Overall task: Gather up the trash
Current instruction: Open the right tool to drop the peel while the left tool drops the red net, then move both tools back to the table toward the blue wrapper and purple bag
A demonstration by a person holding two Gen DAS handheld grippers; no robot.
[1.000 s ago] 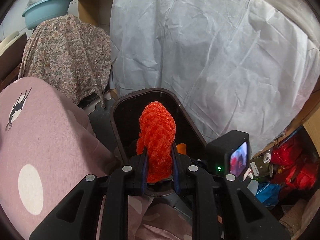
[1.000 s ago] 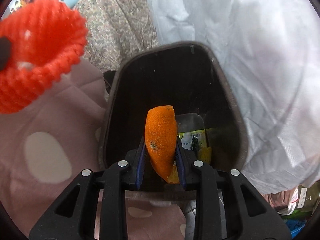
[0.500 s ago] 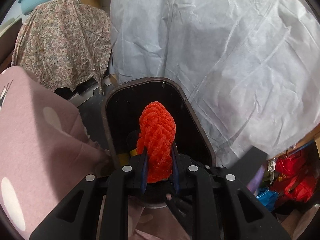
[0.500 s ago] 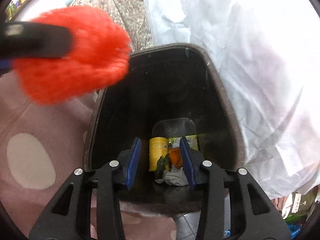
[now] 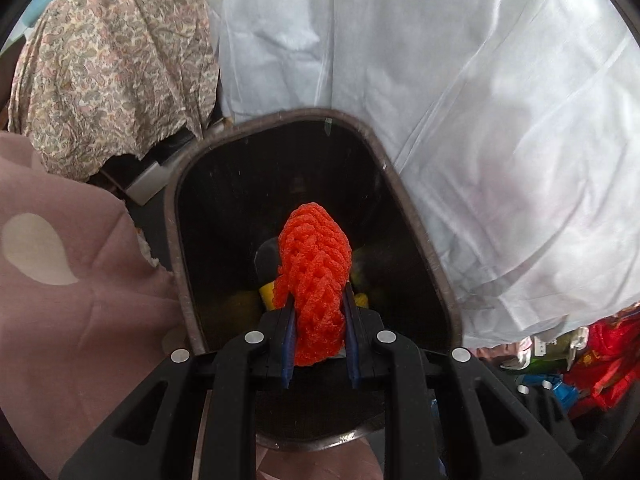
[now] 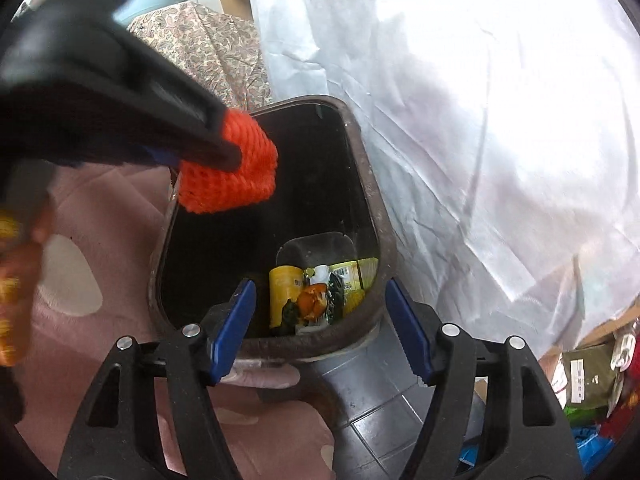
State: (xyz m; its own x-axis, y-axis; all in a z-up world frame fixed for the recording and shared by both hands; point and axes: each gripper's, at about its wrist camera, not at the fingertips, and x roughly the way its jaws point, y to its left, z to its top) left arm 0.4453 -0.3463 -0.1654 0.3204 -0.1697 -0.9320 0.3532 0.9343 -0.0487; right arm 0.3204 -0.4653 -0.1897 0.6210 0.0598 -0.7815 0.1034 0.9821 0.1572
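Left claw (image 5: 318,320) pinching an orange foam net (image 5: 312,280) above the open trash bin (image 6: 370,184); right claw (image 6: 324,328) spread and empty at the bin's near rim.

The light, springy net may cling to a pad or, if let go off-centre, catch the rim and fall onto the pink cloth-covered surface (image 5: 72,320). A white sheet (image 5: 460,100) and a paisley cloth (image 5: 112,80) drape the cluttered room behind the bin.

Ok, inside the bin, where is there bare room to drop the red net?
Free: the dark left side of the black trash bin, below the orange-red foam net held by the left gripper. Crowded: the right bottom corner, with the yellow can, orange peel and wrappers.
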